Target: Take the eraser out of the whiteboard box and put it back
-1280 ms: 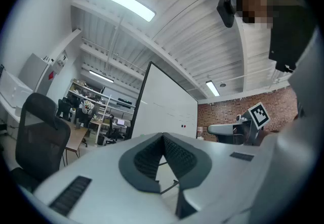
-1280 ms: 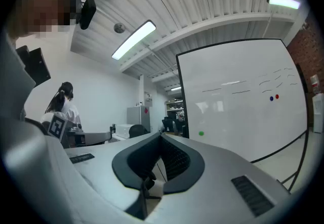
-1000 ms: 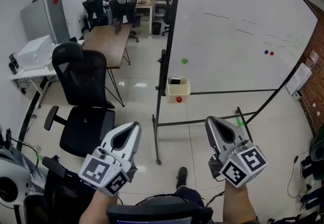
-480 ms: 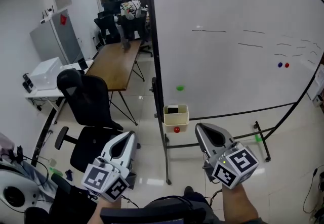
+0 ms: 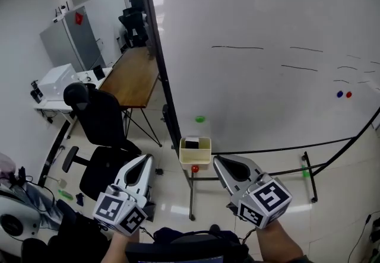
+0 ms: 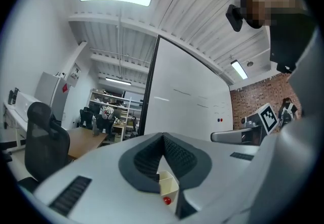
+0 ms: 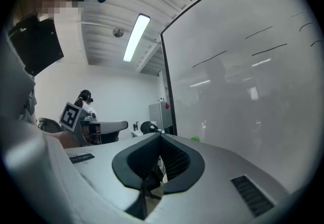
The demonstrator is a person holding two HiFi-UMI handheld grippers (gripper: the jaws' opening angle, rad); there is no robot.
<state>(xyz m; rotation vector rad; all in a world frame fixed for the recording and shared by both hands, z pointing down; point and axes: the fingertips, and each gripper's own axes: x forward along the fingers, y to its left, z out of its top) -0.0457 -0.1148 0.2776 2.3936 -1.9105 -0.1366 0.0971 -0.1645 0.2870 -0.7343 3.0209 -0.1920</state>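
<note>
Ahead of my left hand-held gripper (image 5: 146, 164) and right hand-held gripper (image 5: 223, 164), both clenched on nothing, the cream plastic box (image 5: 195, 157) hangs at the whiteboard's (image 5: 267, 78) lower left corner. The eraser (image 5: 191, 143) sits inside, dark and blocky. Judged light, with a rigid back and a soft face; pinch across its narrow sides.

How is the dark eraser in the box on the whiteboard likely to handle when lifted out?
The eraser looks like a small block, so it is probably light and stiff enough to pinch. It sits low inside the box, so the walls may crowd a grip. The box hangs at the lower corner of the whiteboard and might shift if bumped.
</note>
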